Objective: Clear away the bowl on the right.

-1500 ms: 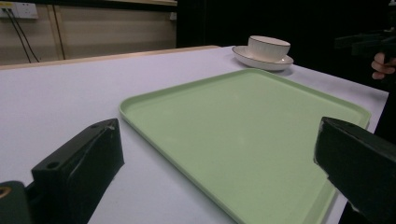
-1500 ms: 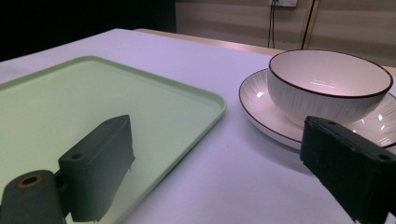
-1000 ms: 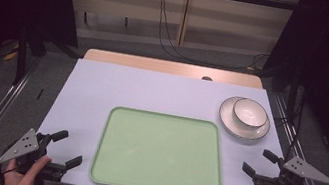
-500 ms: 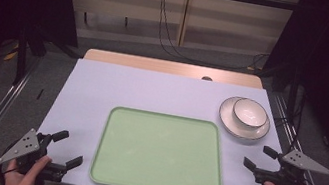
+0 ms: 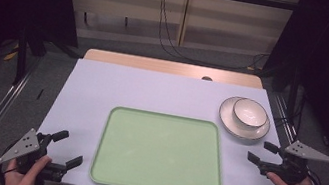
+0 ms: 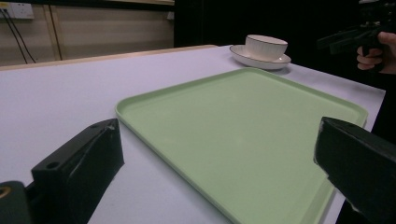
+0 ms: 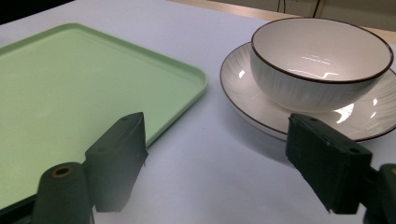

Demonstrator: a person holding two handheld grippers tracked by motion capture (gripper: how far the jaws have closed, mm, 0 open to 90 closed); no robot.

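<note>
Surface (image 5: 152, 95): pale lavender-white sheet over a wooden top whose far edge shows bare; grey floor with metal rails at either side, dark curtains left and right, a pale panelled wall with hanging cables behind. Green tray (image 5: 160, 152): flat, bare, centred near the front edge. White bowl (image 5: 250, 112): dark-rimmed, upright, seated in a white saucer (image 5: 228, 121) at the far right, just beyond the tray's far right corner. Right tool (image 5: 261, 153): hand-held near the saucer, jaws wide apart, gripping nothing. Left tool (image 5: 66, 148): hand-held at the front left corner, beside the tray, jaws wide apart, gripping nothing.
</note>
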